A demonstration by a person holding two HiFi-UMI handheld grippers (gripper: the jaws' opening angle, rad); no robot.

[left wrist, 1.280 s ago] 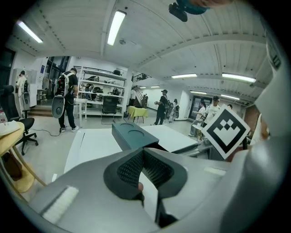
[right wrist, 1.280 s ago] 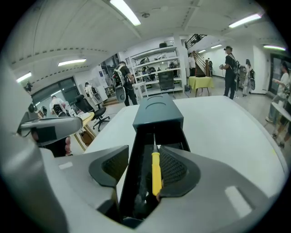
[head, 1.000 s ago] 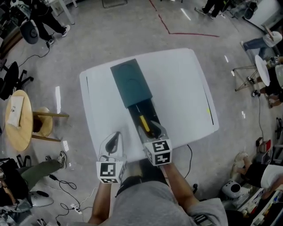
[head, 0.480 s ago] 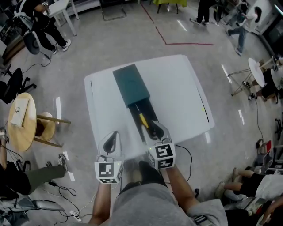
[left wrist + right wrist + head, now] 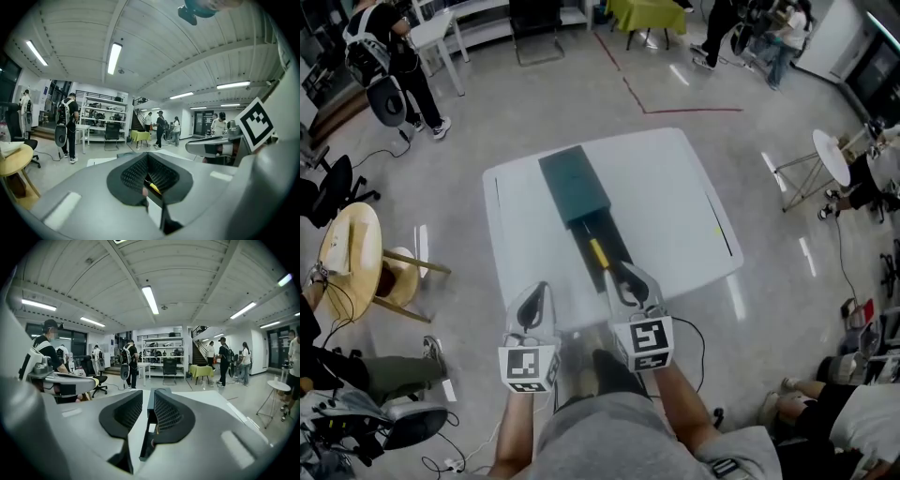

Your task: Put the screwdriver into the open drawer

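right tongs (image 5: 617, 272) slightly apart, empty, just closing; left tongs (image 5: 546, 287) together — screwdriver (image 5: 598, 251) lies in open drawer (image 5: 617, 242).

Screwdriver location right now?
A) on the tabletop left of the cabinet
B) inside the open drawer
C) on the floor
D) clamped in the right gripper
B: the yellow-handled screwdriver lies inside the open drawer, which is pulled out of the dark cabinet on the white table.

Smooth white table (image 5: 675, 197); matt dark-teal drawer unit (image 5: 572, 183); glossy grey floor (image 5: 534, 103); pale wooden round table (image 5: 345, 258) at nine o'clock.
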